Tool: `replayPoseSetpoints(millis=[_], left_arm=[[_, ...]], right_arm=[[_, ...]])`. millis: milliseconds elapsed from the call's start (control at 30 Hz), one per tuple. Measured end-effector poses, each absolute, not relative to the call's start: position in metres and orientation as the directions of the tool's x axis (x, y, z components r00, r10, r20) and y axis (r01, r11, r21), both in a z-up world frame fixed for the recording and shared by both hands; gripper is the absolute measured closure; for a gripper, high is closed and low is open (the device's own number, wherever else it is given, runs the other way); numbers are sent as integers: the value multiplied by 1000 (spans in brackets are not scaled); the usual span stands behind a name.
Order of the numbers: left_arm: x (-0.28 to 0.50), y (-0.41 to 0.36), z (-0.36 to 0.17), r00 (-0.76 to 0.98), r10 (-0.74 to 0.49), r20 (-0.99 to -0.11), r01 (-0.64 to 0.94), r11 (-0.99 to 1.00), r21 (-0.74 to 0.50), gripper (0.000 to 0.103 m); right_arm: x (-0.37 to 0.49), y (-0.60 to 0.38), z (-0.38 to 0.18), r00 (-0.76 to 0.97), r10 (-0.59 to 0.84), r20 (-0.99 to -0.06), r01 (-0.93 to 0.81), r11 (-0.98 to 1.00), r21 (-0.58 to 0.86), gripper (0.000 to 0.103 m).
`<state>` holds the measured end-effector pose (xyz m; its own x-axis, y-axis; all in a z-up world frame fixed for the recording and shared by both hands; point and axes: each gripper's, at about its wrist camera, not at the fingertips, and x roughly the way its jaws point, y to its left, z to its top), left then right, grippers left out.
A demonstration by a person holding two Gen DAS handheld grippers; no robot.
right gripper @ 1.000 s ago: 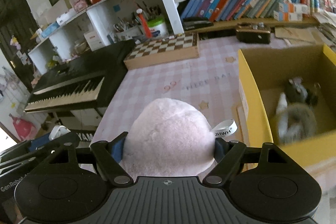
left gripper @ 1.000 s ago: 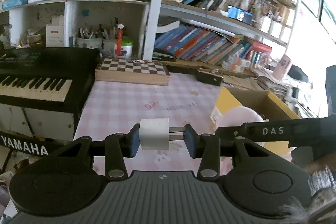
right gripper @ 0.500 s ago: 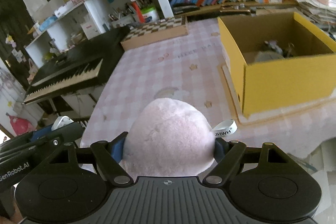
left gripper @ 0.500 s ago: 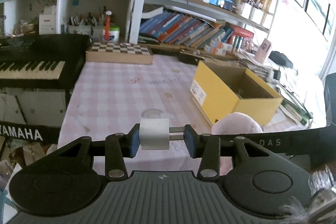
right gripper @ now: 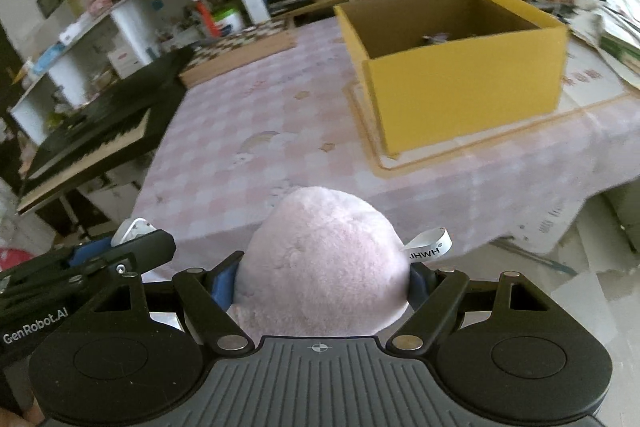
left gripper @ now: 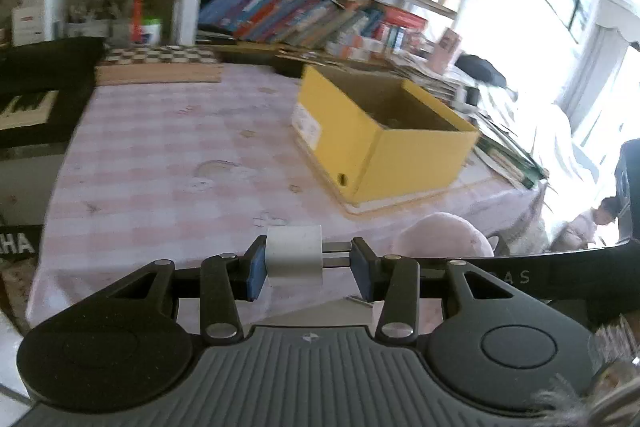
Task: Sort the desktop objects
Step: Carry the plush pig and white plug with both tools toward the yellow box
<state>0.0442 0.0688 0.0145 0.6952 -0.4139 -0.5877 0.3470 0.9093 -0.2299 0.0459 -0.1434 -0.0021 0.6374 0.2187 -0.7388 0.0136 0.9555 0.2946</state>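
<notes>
the left claw (left gripper: 306, 269) grips a white charger plug (left gripper: 295, 261) by its prongs and body; the right claw (right gripper: 322, 281) is clamped on a pink plush toy (right gripper: 324, 263). both hang off the near edge of the desk (right gripper: 248, 131). the yellow box (right gripper: 460, 83) lies ahead and to the right, nearer the right claw.

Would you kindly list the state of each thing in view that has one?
left gripper: shut on the white plug.
white plug: held by its prongs.
right gripper: shut on the pink plush.
pink plush: held.
yellow box: open-topped, something inside.
</notes>
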Motion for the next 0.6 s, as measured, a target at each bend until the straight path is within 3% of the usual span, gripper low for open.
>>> replayPoseSetpoints(millis=[600], left_arm=[[65,6,12,614,-525,-590,481,841,-247,63]], right_arm=[[41,-193,-3,644,134,-753,141,947,289,23]])
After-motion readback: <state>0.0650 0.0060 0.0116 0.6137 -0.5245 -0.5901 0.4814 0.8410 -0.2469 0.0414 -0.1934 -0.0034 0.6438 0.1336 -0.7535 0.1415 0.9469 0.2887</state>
